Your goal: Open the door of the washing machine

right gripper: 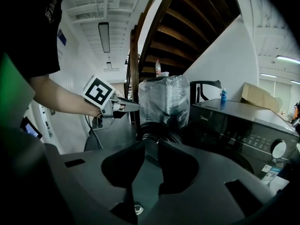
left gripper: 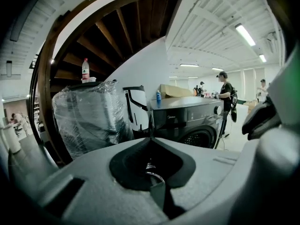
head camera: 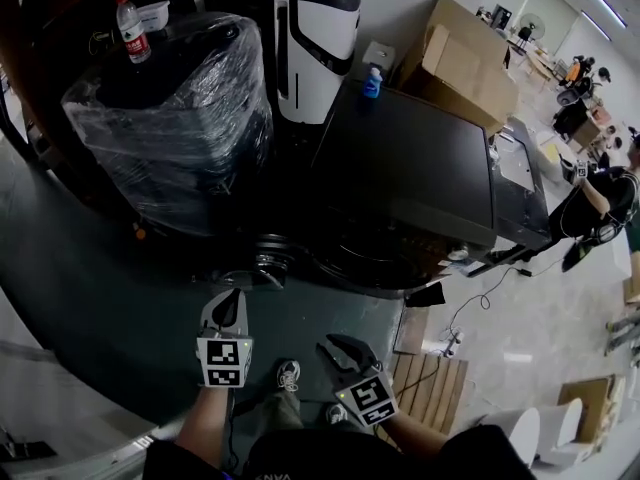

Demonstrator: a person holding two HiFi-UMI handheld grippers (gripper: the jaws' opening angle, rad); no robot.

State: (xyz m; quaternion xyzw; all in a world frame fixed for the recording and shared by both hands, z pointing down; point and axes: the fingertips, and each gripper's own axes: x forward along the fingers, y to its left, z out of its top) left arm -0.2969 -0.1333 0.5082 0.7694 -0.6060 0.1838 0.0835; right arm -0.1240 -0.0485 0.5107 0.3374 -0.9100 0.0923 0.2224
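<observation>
The dark grey washing machine [head camera: 400,168] stands ahead of me with its round front door [head camera: 372,258] shut against the body. The left gripper view shows the machine [left gripper: 185,114] and its porthole door [left gripper: 200,137] some way off. My left gripper [head camera: 231,301] is raised in the air short of the machine, jaws shut on nothing. My right gripper [head camera: 338,352] hovers lower and to its right, jaws a little apart and empty. In the right gripper view the left gripper [right gripper: 136,108] shows at the left, and the machine [right gripper: 239,130] at the right. Neither gripper touches the door.
A plastic-wrapped appliance [head camera: 170,118] with a water bottle [head camera: 131,28] on top stands left of the machine. A black-and-white appliance [head camera: 315,38] is behind it. A blue bottle [head camera: 372,83] sits on the machine. Cardboard boxes [head camera: 460,58], a wooden pallet [head camera: 430,383] and a person [head camera: 600,203] are at the right.
</observation>
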